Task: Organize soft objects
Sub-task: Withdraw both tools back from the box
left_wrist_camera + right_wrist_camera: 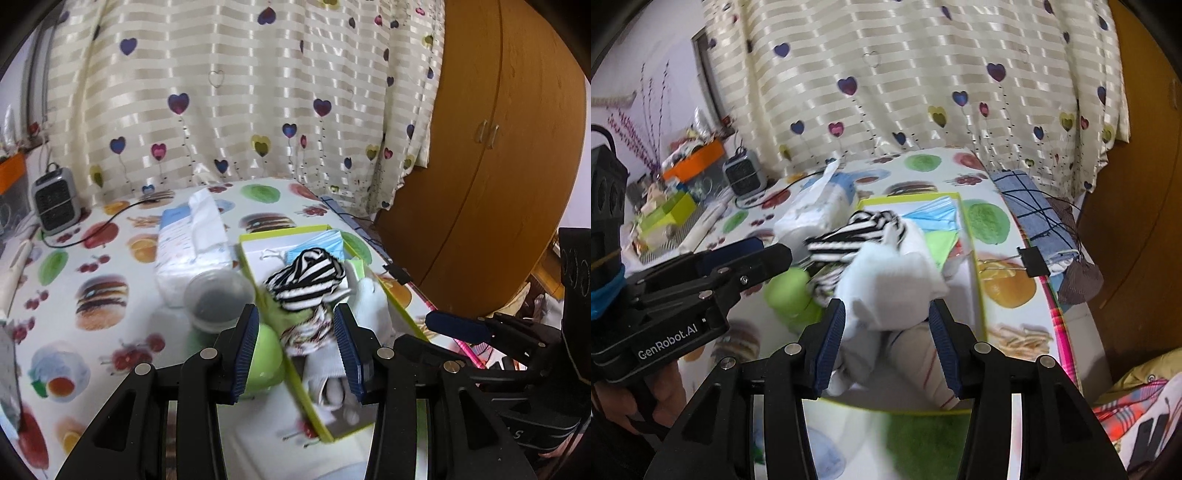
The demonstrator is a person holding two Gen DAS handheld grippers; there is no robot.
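A shallow box with a lime-green rim (284,233) (977,273) lies on the fruit-print table. It holds a black-and-white striped sock (310,275) (849,236), blue face masks (325,243) (934,214) and white socks (369,299) (897,273). My left gripper (297,350) hovers open over the box's left wall and a patterned sock (306,332), with its pads clear of both. Over the near end of the box my right gripper (886,339) stands open. The white socks lie below and between its fingers, not pressed.
A green rounded object (266,354) (790,291) and a clear bowl (218,295) sit left of the box, a tissue pack (192,240) behind them. A small heater (55,203) stands far left. A binder clip (1036,260) and blue checked cloth (1030,214) mark the table's right edge; a wardrobe (498,147) is beyond.
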